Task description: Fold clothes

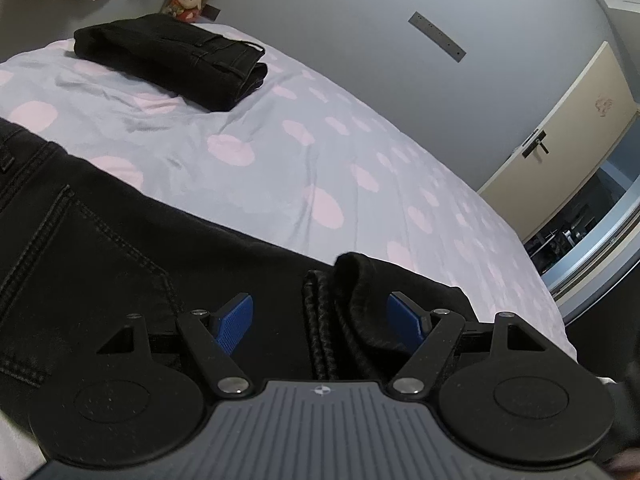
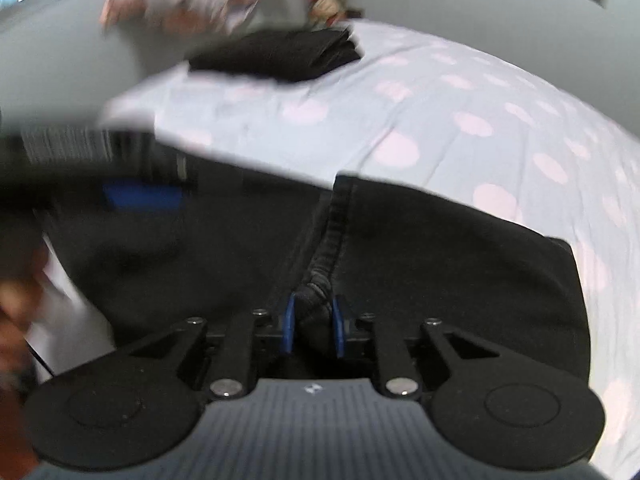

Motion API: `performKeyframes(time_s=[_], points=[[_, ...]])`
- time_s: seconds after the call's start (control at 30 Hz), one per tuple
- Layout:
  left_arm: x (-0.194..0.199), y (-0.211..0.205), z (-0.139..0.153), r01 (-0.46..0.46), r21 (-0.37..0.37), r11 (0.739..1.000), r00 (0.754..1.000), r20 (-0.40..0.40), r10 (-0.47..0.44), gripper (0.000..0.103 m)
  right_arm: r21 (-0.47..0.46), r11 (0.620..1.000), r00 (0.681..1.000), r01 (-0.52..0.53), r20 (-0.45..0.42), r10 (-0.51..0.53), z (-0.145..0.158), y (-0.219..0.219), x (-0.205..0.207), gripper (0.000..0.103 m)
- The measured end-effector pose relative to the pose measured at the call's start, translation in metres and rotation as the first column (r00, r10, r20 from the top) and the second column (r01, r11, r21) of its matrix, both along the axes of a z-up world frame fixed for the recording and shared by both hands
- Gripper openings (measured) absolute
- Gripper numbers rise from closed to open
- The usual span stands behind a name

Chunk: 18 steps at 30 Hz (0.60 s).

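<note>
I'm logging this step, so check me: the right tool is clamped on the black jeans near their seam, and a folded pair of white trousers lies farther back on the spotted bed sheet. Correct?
One thing is wrong: the folded trousers at the back are black, not white, as the left wrist view shows. The rest stands: the right tool is clamped on the black jeans near their seam, on the spotted bed sheet.

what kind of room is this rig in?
Most likely a bedroom: a bed with a spotted sheet, soft toys by its far corner, and a cream door. Folded black jeans lie on the bed.

Two black jeans on one dotted bedsheet (image 1: 280,152): one folded pair (image 1: 172,60) at its far end, one spread pair (image 1: 100,248) at its near edge.
</note>
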State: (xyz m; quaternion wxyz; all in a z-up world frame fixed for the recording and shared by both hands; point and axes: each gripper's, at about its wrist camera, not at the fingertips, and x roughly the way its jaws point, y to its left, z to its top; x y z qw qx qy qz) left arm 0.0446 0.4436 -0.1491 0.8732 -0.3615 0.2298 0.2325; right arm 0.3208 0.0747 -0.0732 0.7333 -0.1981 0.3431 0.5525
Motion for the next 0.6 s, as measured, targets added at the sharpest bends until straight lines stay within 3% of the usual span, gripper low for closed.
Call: performKeyframes(time_s=[0.13,0.4,0.6], points=[[0.006,0.0,-0.001,0.02,-0.001,1.0,1.0,-0.006,-0.02,0.086,0.026,1.0,0.994,0.006,-0.106,-0.003,0.006,-0.006,0.005,0.021],[0.013,-0.005,-0.007,0.073,0.0,0.997,0.997,-0.019,-0.073,0.082,-0.095,0.995,0.991,0.01,-0.135,-0.023,-0.061,0.016,-0.008,0.022],[0.029,-0.02,-0.003,0.149,0.068,0.987,0.988,-0.047,-0.146,0.078,-0.061,0.998,0.993,0.006,-0.118,-0.013,-0.039,0.011,-0.011,0.044]])
